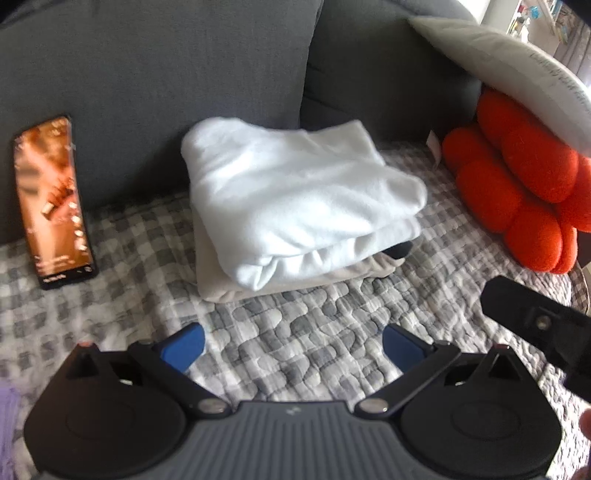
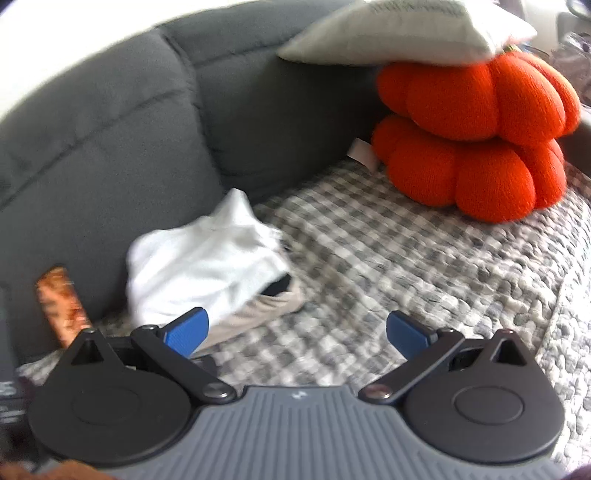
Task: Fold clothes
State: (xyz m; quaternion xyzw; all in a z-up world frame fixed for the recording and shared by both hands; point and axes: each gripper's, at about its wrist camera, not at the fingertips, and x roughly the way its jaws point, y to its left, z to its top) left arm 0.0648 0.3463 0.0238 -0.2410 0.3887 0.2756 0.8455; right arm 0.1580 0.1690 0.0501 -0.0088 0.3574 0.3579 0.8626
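A folded white garment [image 1: 295, 199] lies on top of a folded beige one [image 1: 295, 280] against the sofa back; something dark peeks out between them [image 1: 400, 250]. My left gripper [image 1: 293, 347] hovers open just in front of the stack, with nothing between its blue pads [image 1: 184, 345]. In the right wrist view the same white garment [image 2: 203, 266] and beige garment [image 2: 258, 314] sit to the left, a little beyond my right gripper [image 2: 297, 334], which is open and holds nothing. Part of the right gripper [image 1: 535, 325] shows at the right edge of the left wrist view.
A grey-and-white checked quilt [image 1: 314, 350] covers the seat of a dark grey sofa [image 1: 147, 74]. A lit phone [image 1: 51, 199] leans against the backrest on the left. Orange puffy cushions [image 2: 472, 140] with a pale grey pillow [image 2: 399, 33] on top fill the right corner.
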